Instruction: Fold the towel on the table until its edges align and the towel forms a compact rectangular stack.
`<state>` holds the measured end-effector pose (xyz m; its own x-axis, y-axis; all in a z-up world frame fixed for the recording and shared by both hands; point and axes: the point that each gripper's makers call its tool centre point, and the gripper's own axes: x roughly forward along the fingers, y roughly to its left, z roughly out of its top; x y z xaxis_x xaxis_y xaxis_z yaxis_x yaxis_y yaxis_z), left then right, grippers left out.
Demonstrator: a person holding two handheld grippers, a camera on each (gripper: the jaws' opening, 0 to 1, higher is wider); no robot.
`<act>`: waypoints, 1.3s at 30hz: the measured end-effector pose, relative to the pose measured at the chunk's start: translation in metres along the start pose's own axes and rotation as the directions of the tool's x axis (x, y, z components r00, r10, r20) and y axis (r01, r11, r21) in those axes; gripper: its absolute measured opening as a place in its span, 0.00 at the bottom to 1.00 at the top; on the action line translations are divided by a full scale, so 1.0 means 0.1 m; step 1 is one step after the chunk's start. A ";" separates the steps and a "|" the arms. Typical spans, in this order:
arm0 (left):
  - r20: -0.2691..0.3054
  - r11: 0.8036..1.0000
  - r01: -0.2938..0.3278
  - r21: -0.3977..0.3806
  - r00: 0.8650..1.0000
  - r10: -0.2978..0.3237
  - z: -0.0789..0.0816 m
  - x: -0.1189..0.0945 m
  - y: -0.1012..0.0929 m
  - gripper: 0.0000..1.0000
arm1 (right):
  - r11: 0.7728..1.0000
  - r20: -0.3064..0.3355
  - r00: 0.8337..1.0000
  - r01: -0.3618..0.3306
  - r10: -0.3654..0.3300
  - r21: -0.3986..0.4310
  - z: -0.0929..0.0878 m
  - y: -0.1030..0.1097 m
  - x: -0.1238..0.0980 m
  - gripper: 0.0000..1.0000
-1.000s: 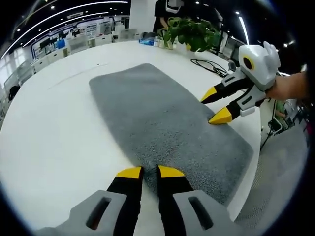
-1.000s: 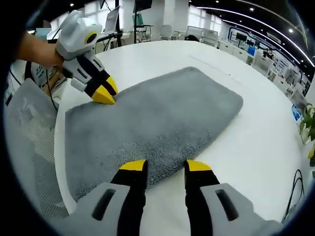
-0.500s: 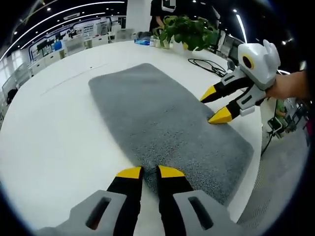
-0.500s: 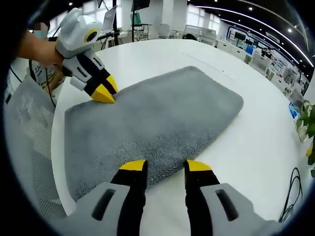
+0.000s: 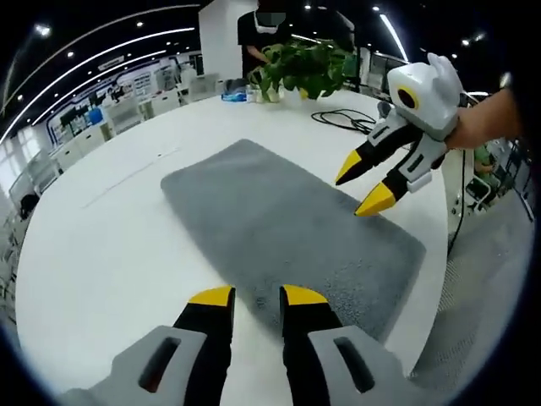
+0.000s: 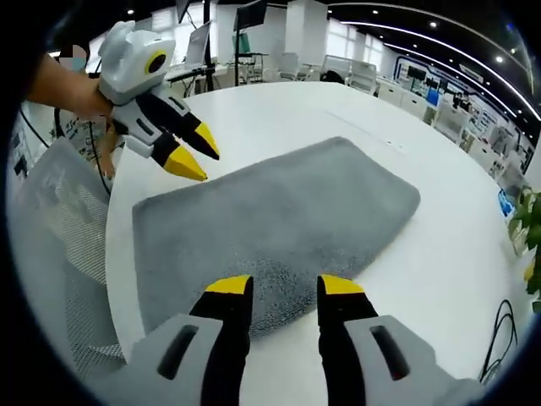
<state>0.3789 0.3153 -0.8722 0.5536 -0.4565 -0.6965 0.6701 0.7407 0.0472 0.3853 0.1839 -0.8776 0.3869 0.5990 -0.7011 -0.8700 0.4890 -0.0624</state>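
1. A grey towel (image 5: 287, 228) lies flat, unfolded, in the middle of the left gripper view, on a white round desk (image 5: 93, 254); in the right gripper view it spreads across the centre of the frame (image 6: 270, 220).
2. The left gripper (image 5: 258, 296) rises from the bottom of its own view, its yellow-tipped fingers (image 5: 211, 296) spread a little apart with nothing between them, over the towel's near edge. In the right gripper view it shows at upper left (image 6: 194, 152), held by a hand (image 6: 72, 89), its tips parted above the towel's far corner.
3. The right gripper (image 6: 279, 285) comes up from the bottom of its view, fingers (image 6: 228, 285) spread and empty, at the towel's near edge. In the left gripper view it sits at upper right (image 5: 363, 182), tips apart, the lower one close above the towel.
4. At the top centre of the left gripper view a pot (image 5: 272, 93) holds a leafy green plant (image 5: 304, 72), with a black cable (image 5: 347, 120) on the desk to its right.
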 end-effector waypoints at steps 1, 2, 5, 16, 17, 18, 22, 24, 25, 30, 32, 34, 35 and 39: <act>-0.002 1.000 0.018 0.009 1.000 -0.018 -0.03 0.00 -0.05 0.22 | 1.000 -0.002 1.000 -0.009 0.009 -0.010 -0.01 0.03 0.02 0.30; -0.015 0.999 0.030 0.036 0.999 -0.030 -0.07 -0.02 -0.10 0.22 | 1.000 -0.002 1.000 -0.015 0.015 -0.012 -0.01 0.06 0.02 0.31; -0.023 0.996 0.057 0.072 0.998 -0.055 -0.12 -0.05 -0.22 0.22 | 0.999 0.013 0.999 -0.041 0.041 -0.030 0.03 0.17 -0.01 0.32; -0.020 0.967 0.140 0.213 0.990 -0.139 -0.11 -0.18 -0.49 0.22 | 0.977 0.002 0.987 -0.157 0.159 -0.147 -0.09 0.54 -0.16 0.33; -0.021 0.966 0.144 0.215 0.990 -0.142 -0.13 -0.18 -0.52 0.23 | 0.974 -0.010 0.986 -0.165 0.165 -0.157 -0.11 0.59 -0.17 0.33; -0.025 0.965 0.149 0.215 0.989 -0.147 -0.15 -0.19 -0.54 0.23 | 0.972 -0.015 0.985 -0.170 0.170 -0.165 -0.13 0.63 -0.19 0.34; -0.042 0.952 0.178 0.248 0.984 -0.173 -0.22 -0.19 -0.64 0.25 | 0.966 -0.022 0.980 -0.198 0.197 -0.169 -0.18 0.67 -0.20 0.35; -0.048 0.949 0.191 0.250 0.982 -0.185 -0.24 -0.19 -0.68 0.27 | 0.962 -0.028 0.978 -0.208 0.206 -0.178 -0.21 0.71 -0.22 0.36; -0.053 0.946 0.201 0.254 0.980 -0.194 -0.25 -0.18 -0.71 0.30 | 0.960 -0.033 0.977 -0.213 0.211 -0.182 -0.23 0.72 -0.22 0.37; -0.096 0.920 0.244 0.308 0.970 -0.225 -0.37 -0.15 -0.81 0.42 | 0.951 -0.057 0.972 -0.234 0.227 -0.204 -0.29 0.81 -0.22 0.43; -0.122 0.908 0.241 0.343 0.970 -0.211 -0.43 -0.13 -0.80 0.45 | 0.944 -0.075 0.971 -0.237 0.225 -0.229 -0.33 0.84 -0.20 0.45; -0.124 0.904 0.252 0.346 0.967 -0.222 -0.46 -0.11 -0.83 0.45 | 0.943 -0.082 0.971 -0.237 0.224 -0.235 -0.35 0.86 -0.19 0.45; -0.121 0.903 0.254 0.346 0.967 -0.226 -0.48 -0.10 -0.83 0.45 | 0.944 -0.084 0.973 -0.229 0.214 -0.236 -0.37 0.86 -0.18 0.46; -0.127 0.894 0.242 0.378 0.970 -0.209 -0.50 -0.07 -0.84 0.45 | 0.939 -0.099 0.975 -0.219 0.200 -0.264 -0.44 0.87 -0.16 0.48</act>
<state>0.2941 0.2806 -0.9067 0.3337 -0.5350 -0.7761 0.9198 0.3649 0.1440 0.2903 0.1888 -0.9033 0.1729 0.6189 -0.7662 -0.9827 0.1608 -0.0920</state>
